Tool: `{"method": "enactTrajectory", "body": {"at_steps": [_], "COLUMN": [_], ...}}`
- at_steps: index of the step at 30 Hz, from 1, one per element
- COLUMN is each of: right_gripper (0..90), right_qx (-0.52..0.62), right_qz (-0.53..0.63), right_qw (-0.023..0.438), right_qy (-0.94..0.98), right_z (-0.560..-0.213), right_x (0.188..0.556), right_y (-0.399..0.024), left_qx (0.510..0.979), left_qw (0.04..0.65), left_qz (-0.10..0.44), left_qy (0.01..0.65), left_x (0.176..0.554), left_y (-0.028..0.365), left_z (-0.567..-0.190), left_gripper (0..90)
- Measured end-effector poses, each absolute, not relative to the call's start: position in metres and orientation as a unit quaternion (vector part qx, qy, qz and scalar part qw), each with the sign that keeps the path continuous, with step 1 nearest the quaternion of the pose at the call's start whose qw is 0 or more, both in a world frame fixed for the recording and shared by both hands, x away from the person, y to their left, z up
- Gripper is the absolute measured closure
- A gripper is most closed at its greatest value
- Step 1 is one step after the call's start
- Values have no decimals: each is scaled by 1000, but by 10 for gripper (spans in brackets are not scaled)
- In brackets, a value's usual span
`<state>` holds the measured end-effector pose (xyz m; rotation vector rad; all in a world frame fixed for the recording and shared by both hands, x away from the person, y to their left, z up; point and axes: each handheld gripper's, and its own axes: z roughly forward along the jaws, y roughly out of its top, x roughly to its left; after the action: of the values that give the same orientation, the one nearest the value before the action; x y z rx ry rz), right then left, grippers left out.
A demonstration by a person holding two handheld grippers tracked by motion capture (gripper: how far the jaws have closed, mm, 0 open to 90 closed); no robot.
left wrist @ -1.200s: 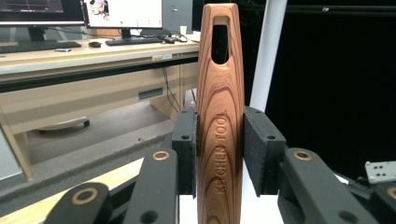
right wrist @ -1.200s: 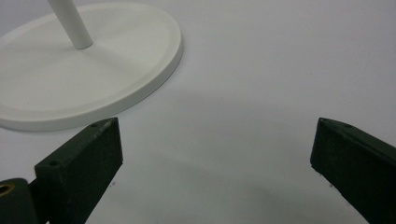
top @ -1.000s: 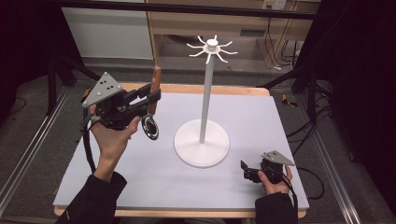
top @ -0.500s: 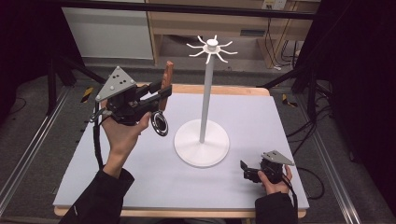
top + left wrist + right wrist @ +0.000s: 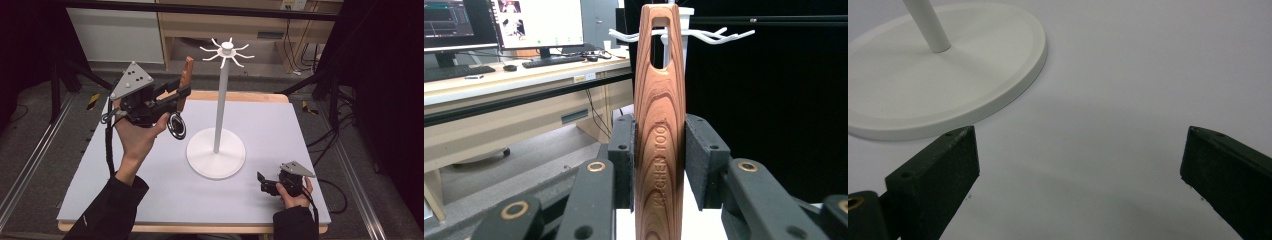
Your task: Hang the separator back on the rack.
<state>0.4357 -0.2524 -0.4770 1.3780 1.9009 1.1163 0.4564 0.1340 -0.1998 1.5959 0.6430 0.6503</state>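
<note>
While the left gripper (image 5: 176, 102) clamps a wooden-handled tool (image 5: 659, 125), maybe a strainer, the right gripper (image 5: 1078, 185) rests wide open on the desk (image 5: 300, 130).

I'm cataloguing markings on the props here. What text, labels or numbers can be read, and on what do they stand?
"KITCHEN TOOL": engraved lengthwise on the wooden handle clamped in the left hand-held gripper.
Monitors behind the desk: windows and text, too small to read.
White labels on the desk edge: too small to read.
Stand, table and right hand-held gripper: no writing visible.
</note>
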Motion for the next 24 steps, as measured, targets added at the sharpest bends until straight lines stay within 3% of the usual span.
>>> {"method": "enactTrajectory", "body": {"at_steps": [24], "right_gripper": [28], "right_qx": [512], "right_qz": [417], "right_qw": [265], "right_qy": [703], "right_z": [-477], "right_x": [436], "right_y": [-253], "left_qx": [699], "left_qw": [598], "left_qz": [274], "left_qy": [281], "left_x": [469], "left_y": [119], "left_z": [-195], "left_gripper": [671]}}
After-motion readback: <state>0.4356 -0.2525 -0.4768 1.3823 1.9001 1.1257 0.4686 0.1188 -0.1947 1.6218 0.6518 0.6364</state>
